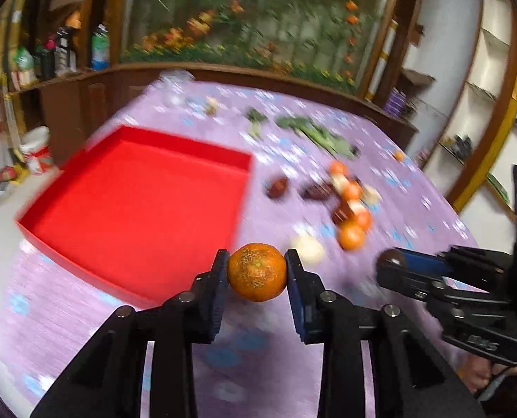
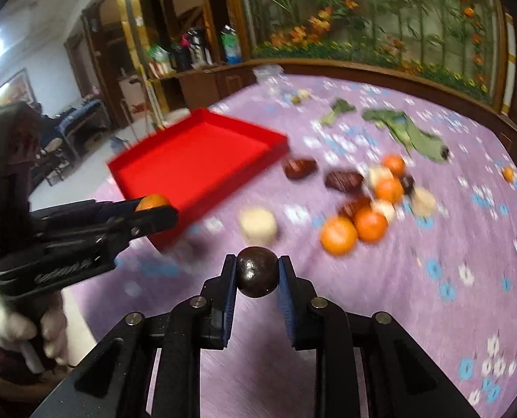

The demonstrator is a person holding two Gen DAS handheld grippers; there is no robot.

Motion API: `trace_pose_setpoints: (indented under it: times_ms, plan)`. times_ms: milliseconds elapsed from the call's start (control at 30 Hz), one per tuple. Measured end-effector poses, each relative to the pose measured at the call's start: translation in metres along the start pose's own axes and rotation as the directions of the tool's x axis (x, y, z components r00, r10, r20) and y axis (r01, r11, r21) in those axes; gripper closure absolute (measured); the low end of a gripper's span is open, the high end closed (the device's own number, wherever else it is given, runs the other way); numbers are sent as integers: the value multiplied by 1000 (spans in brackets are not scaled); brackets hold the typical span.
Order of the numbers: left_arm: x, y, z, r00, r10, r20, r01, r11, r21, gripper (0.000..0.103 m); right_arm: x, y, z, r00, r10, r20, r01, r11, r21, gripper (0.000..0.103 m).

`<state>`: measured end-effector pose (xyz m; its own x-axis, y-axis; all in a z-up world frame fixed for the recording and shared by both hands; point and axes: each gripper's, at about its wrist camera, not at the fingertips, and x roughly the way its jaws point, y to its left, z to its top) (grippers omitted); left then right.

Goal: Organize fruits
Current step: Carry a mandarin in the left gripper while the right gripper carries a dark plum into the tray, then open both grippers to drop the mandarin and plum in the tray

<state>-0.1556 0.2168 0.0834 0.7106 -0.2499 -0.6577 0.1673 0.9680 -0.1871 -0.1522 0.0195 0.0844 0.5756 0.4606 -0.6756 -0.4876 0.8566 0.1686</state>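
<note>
Pitted orange (image 1: 257, 271) peel, glossy dark round fruit (image 2: 257, 276), matt red tray (image 1: 84, 244), floral cloth (image 2: 432, 313).

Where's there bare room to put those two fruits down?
The red tray looks bare inside. The purple cloth near the grippers is free too. It is crowded right of the tray, where oranges and dark fruits cluster.

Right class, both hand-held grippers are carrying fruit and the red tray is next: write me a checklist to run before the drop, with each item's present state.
1. Left hand-held gripper clamped on the orange: ok.
2. Right hand-held gripper clamped on the dark round fruit: ok.
3. Red tray has free floor: ok, nothing in it.
4. Orange already above the tray: not ok, it sits at the near rim.
5. Grippers apart from each other: ok.
6. Height of both fruits above the tablecloth: cannot tell.
</note>
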Motion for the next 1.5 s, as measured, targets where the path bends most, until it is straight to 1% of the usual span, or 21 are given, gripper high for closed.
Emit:
trace_pose_setpoints:
  times_ms: [100, 200, 300, 400, 467, 600, 700, 800, 1100, 1233, 1300, 1367, 1433, 1500]
  plan:
    - [-4, 17, 19, 995, 92, 39, -92, 996, -4, 72, 4, 11, 26, 998, 68, 16, -68, 998, 0, 78]
    - [4, 37, 31, 983, 178, 48, -177, 984, -19, 72, 23, 30, 53, 990, 140, 14, -140, 990, -10, 78]
    - [22, 58, 40, 961, 273, 37, -272, 962, -41, 72, 52, 49, 66, 987, 161, -22, -161, 986, -30, 77]
    - [39, 77, 39, 940, 341, 13, -340, 939, -59, 72, 89, 65, 72, 984, 161, -75, -165, 985, -46, 77]
    - [48, 89, 36, 930, 367, -9, -367, 928, -69, 72, 114, 69, 74, 982, 155, -111, -161, 986, -44, 77]
    - [63, 105, 30, 925, 377, -50, -380, 921, -86, 72, 152, 64, 76, 972, 171, -164, -171, 985, 14, 77]
    - [69, 111, 26, 925, 373, -68, -378, 922, -88, 72, 168, 62, 75, 968, 171, -181, -169, 985, 27, 77]
    - [73, 115, 26, 933, 351, -84, -359, 928, -100, 72, 171, 65, 75, 967, 172, -189, -170, 985, 25, 77]
    - [75, 116, 29, 934, 347, -84, -355, 929, -108, 72, 179, 70, 74, 968, 162, -194, -162, 987, 12, 77]
    - [73, 116, 30, 931, 357, -81, -364, 925, -112, 71, 178, 72, 74, 970, 150, -189, -152, 988, 1, 75]
    - [72, 117, 30, 928, 363, -82, -371, 921, -122, 66, 177, 71, 74, 972, 147, -182, -149, 989, 1, 75]
    - [69, 119, 29, 926, 370, -75, -377, 917, -132, 52, 176, 70, 75, 973, 148, -179, -149, 989, 8, 75]
    - [63, 118, 30, 923, 380, -58, -384, 914, -134, 46, 173, 69, 75, 974, 145, -172, -145, 989, 10, 75]
    - [56, 114, 30, 916, 399, -42, -401, 908, -125, 41, 170, 67, 76, 975, 148, -165, -147, 989, 16, 75]
